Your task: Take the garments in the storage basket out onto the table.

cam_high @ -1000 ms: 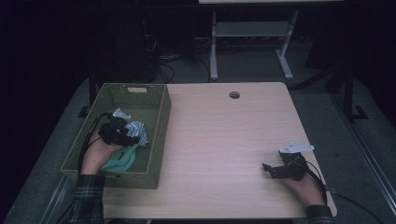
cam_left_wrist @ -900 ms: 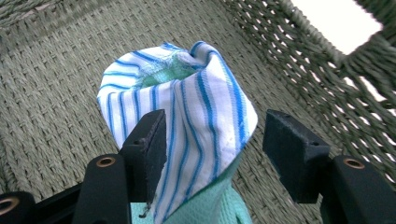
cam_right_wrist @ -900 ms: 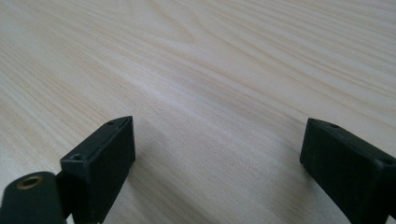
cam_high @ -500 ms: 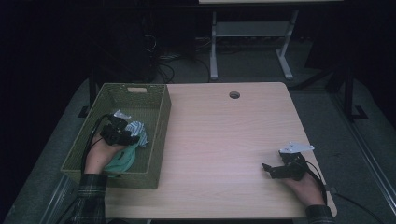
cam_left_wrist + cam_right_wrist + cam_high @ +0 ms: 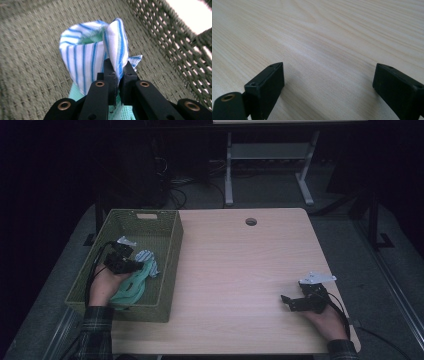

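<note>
- High view: left gripper (image 5: 131, 265) is sitting inside the green woven basket (image 5: 170, 251) at the table's (image 5: 240, 270) left edge, its jaws having just been closing on the blue-striped cloth (image 5: 148, 258). The cloth is lying just ahead of the jaws, toward the basket's right wall. A mint cloth (image 5: 129, 290) is lying beneath the hand, partly covered by it. Right gripper (image 5: 287, 302) is resting well apart on the bare table, so the left hand is far nearer.
- Left gripper view: jaws are pinching an upright fold of the blue-striped cloth (image 5: 95, 55), pads nearly meeting; the fold is rising straight from them. The cloth's lower part is being hidden behind the jaws.
- Right gripper view: jaws are standing wide apart over the table (image 5: 324, 37), gripping nothing.
</note>
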`<state>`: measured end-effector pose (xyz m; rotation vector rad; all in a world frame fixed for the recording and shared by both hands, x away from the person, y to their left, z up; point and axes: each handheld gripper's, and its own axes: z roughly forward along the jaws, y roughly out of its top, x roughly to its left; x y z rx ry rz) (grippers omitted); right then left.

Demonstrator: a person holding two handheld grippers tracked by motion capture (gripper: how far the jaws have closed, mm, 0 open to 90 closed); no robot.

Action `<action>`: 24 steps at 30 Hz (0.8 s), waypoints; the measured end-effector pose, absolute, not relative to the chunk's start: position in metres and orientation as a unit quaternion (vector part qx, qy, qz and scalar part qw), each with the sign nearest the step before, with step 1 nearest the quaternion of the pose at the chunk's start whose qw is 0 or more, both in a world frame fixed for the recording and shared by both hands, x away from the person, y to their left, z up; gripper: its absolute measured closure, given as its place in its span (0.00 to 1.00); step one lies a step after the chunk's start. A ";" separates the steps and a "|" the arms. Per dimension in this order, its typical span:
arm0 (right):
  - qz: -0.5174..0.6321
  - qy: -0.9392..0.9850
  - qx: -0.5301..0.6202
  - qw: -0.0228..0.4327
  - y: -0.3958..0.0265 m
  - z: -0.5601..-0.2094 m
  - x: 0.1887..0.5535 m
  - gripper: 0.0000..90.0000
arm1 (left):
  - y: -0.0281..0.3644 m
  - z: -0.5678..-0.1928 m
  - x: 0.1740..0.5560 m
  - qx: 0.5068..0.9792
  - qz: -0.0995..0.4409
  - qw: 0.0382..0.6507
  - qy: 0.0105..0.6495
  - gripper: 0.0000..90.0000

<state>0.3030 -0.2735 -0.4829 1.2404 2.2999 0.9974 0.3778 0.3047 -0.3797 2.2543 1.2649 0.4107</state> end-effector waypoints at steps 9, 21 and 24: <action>0.351 0.810 0.437 0.171 -0.274 -0.483 0.303 0.11 | 0.309 -0.358 0.369 0.816 0.171 0.308 0.458 0.95; 0.351 0.810 0.437 0.172 -0.273 -0.483 0.303 0.11 | 0.314 -0.332 0.357 0.786 0.191 0.386 0.445 0.95; 0.351 0.810 0.437 0.172 -0.273 -0.483 0.303 0.11 | 0.315 -0.326 0.354 0.778 0.197 0.405 0.437 0.95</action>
